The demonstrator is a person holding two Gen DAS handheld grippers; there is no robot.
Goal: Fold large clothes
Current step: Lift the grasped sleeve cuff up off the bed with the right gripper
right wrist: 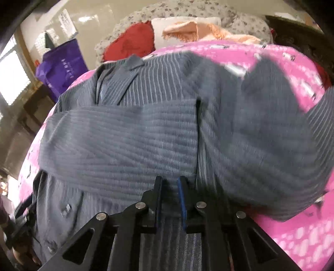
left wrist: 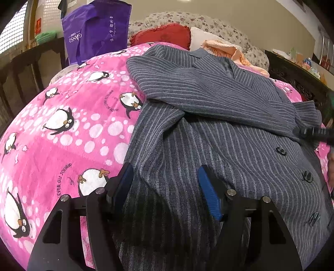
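Folding grey striped coat [left wrist: 208, 146], spread on pink penguin blanket [left wrist: 62, 125] | sleeve [right wrist: 117, 135] laid across chest, narrowing it | left gripper [left wrist: 165, 187] open above hem, empty | right gripper [right wrist: 170, 200] nearly shut; whether it pinches cloth, cannot tell

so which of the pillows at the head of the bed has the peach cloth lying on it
The white pillow, right of the red pillow in the left wrist view. The peach cloth drapes over its near side; the red one is bare, and the floral bedding lies behind both.
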